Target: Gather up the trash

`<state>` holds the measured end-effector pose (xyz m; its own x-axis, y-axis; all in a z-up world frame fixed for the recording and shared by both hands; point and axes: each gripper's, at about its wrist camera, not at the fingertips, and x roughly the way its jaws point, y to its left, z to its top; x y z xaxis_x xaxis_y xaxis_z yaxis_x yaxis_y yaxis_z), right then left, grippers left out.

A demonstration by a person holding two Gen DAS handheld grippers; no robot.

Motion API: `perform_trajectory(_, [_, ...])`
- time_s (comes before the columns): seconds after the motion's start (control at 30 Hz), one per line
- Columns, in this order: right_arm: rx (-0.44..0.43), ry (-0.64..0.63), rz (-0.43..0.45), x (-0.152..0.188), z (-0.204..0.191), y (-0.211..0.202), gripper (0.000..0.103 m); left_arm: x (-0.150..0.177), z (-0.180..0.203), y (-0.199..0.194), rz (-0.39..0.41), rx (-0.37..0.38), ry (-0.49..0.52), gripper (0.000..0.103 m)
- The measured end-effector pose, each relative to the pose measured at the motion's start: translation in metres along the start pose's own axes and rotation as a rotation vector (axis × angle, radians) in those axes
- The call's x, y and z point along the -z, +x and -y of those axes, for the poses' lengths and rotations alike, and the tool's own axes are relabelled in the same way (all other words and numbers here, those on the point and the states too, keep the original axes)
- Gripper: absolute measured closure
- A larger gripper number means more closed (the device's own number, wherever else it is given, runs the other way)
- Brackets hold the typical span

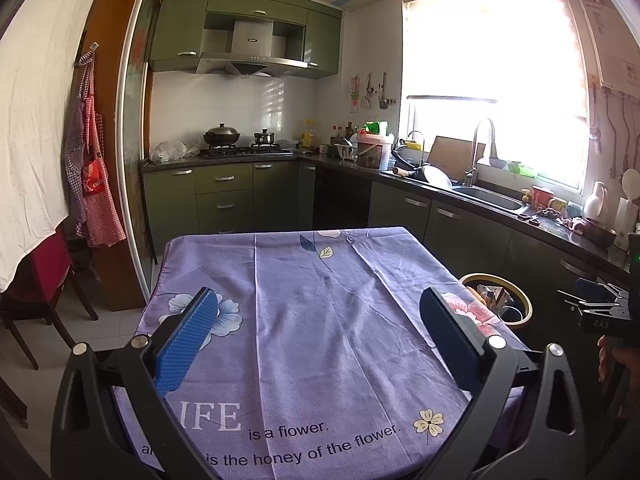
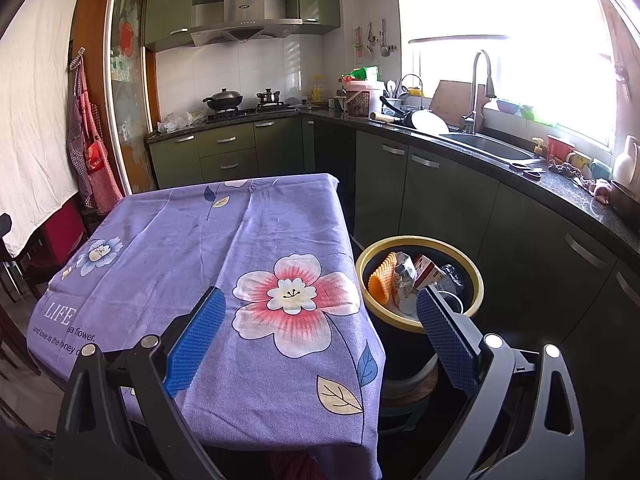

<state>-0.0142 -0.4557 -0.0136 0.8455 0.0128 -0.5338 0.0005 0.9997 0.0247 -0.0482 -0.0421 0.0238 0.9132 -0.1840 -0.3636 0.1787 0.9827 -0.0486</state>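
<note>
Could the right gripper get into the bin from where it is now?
Probably yes. The right gripper is open and empty, and the bin stands just ahead beside the table, its mouth uncovered, with only trash inside. Nothing blocks the way.

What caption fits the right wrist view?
Open right gripper above purple tablecloth, yellow-rimmed bin holding trash alongside.

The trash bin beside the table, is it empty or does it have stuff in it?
Not empty. The trash bin holds an orange netted piece, crumpled packaging and a red-and-white carton.
</note>
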Motion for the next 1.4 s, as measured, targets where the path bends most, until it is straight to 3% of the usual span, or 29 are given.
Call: perform_trajectory(1.4, [-0.001, 0.003, -0.004, 0.0028, -0.0041, 0.0018, 0.008, -0.0033, 0.0052, 0.0055, -0.018, 0.024, 0.015, 0.007])
